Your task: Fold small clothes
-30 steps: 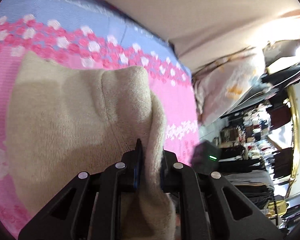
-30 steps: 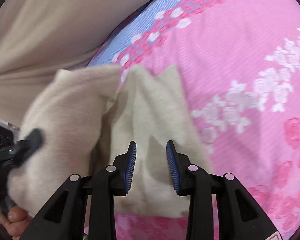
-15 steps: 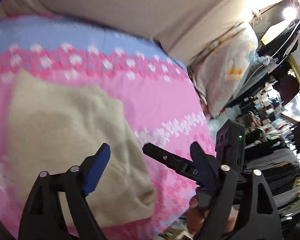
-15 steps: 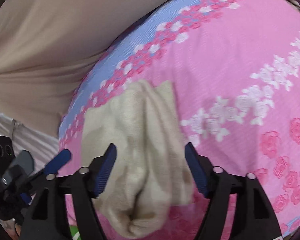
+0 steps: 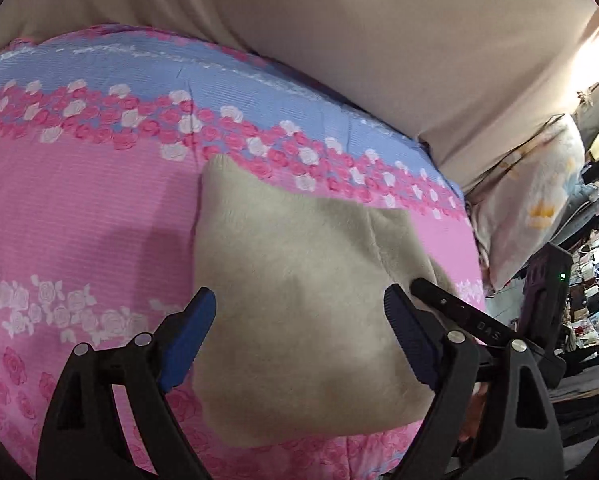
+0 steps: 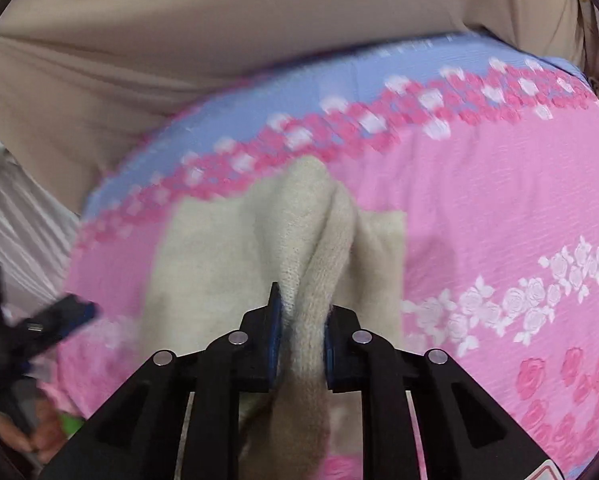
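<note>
A small beige knit garment (image 5: 299,280) lies on a pink floral bedspread (image 5: 79,220). My left gripper (image 5: 299,336) is open and empty, hovering over the garment's near part. My right gripper (image 6: 299,332) is shut on a bunched fold of the beige garment (image 6: 311,240) and lifts that fold off the flat part. The right gripper's fingers (image 5: 451,312) show at the garment's right edge in the left wrist view. One left fingertip (image 6: 67,316) shows blurred at the left of the right wrist view.
The bedspread has a blue band (image 5: 219,80) at its far edge, against a beige upholstered backrest (image 5: 339,20). A pale pillow (image 5: 539,192) lies to the right, with cluttered shelves (image 5: 595,320) beyond. The bedspread's near edge is close below the garment.
My left gripper let go of the garment, opened and now hovers over it. My right gripper opened wide, then shut on a fold of the garment and raised it.
</note>
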Available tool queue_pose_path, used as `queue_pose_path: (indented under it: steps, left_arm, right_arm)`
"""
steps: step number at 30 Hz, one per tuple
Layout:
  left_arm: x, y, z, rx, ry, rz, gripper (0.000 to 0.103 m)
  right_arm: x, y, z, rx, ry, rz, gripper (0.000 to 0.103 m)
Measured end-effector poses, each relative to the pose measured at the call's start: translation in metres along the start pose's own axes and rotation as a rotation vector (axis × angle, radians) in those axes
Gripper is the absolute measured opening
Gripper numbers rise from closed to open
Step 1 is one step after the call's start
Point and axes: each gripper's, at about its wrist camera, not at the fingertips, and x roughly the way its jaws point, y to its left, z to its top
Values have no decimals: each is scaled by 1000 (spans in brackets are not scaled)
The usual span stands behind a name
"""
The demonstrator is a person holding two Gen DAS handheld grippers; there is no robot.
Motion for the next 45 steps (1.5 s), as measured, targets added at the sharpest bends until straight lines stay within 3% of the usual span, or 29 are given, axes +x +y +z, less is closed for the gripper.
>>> queue_pose_path:
  steps: [2, 4, 5, 7, 10, 12, 15, 19, 20, 21, 23, 26, 31, 33, 37, 39, 42, 45]
  left_arm:
    - [13, -1, -7, 19, 22, 29, 84]
    - [25, -3, -12, 36, 49, 78, 84]
    - [32, -4, -14, 43, 69, 110, 84]
    - [36, -3, -17, 50, 76, 127, 84]
    - [40, -5, -21, 70, 81, 163, 84]
    - [44, -6, -22, 81, 99, 179, 84]
    - [44, -8, -23, 100, 99, 208, 84]
    - [42, -11, -22, 160, 99, 256, 84]
    - [41, -11, -22, 168, 95, 262, 84]
    - [40, -10, -22, 175, 92, 271, 84]
    - [43, -8, -24, 171, 108, 278, 84]
    - [45, -6, -28, 170, 123, 293, 84]
    - [45, -4, -34, 203, 123, 324, 85]
    - [51, 0, -39, 193, 142, 334, 86]
    - [60, 7, -42, 165, 153, 340, 89]
    - [64, 7, -41, 165, 159, 336, 89]
    - [62, 5, -39, 169, 155, 344, 89]
    - [52, 6, -39, 159, 146, 332, 88]
  right_arm:
    - [39, -23, -11, 26, 95, -53, 20]
    - [27, -39, -12, 155, 56, 27, 21]
    - [13, -36, -10, 159, 28, 19, 22]
    - [-16, -22, -5, 109, -33, -7, 26]
    - [-35, 2, -4, 32, -50, 31, 26]
    - [-21, 17, -11, -31, -3, 14, 26]
    - [25, 19, -29, -69, 106, -112, 24]
    - [3, 25, -32, -26, 50, -92, 26]
    - [-6, 31, -30, -45, 26, -91, 29]
    - [-11, 35, -30, -60, 18, -97, 39]
    - [-2, 39, -33, -113, 38, -131, 52]
    - [29, 36, -39, -175, 110, -233, 52]
    - [-11, 56, -5, -137, 13, -78, 51]
    - [2, 63, 11, -164, 27, -67, 43]
    - [78, 46, 33, -148, 162, -123, 39]
    - [85, 41, 41, -141, 139, -103, 39]
    - [56, 44, 46, -88, 104, -63, 39]
    - [9, 46, 21, -80, 33, -22, 39]
